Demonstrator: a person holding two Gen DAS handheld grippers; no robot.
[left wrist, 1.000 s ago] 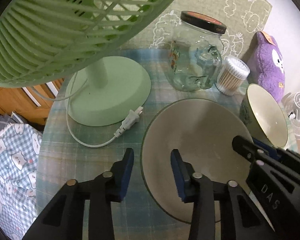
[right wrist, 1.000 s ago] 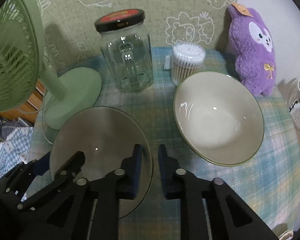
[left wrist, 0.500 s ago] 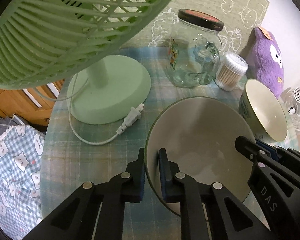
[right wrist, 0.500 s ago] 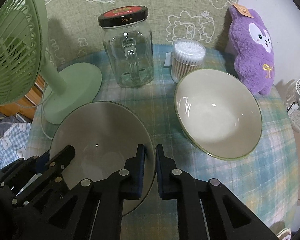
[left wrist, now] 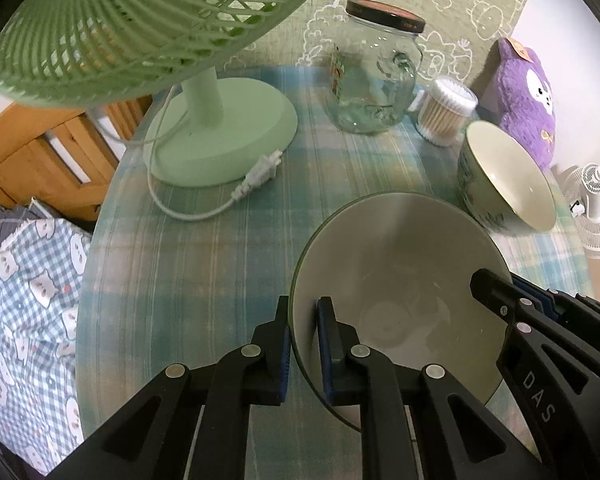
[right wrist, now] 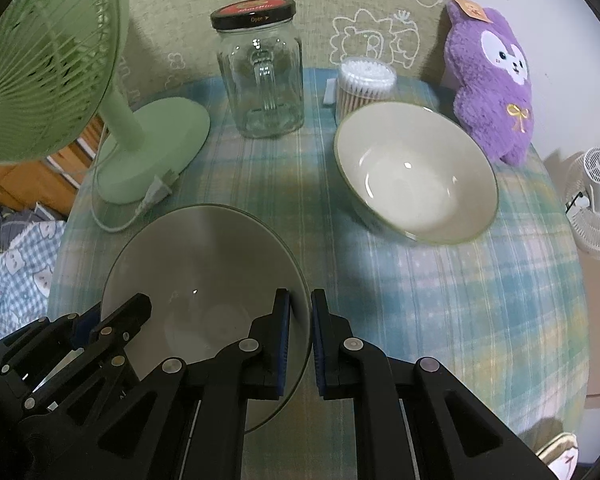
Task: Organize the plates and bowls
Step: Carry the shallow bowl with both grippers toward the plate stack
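Jaws of both grippers are clamped on the rim of 1 grey-shaded bowl [left wrist: 396, 280]: the left gripper [left wrist: 303, 332] pinches its left edge, the right gripper [right wrist: 300, 324] its right edge. That bowl sits tilted at the near side of the bench [right wrist: 460, 300], which wears a blue plaid cloth. A 2nd cream bowl [right wrist: 416, 176] with a green rim rests on the cloth further back to the right, near a tub of cotton swabs [right wrist: 364, 84], a lidded glass jar [right wrist: 262, 72] and a purple plush toy [right wrist: 492, 80]. A green fan [left wrist: 204, 92] stands at the left.
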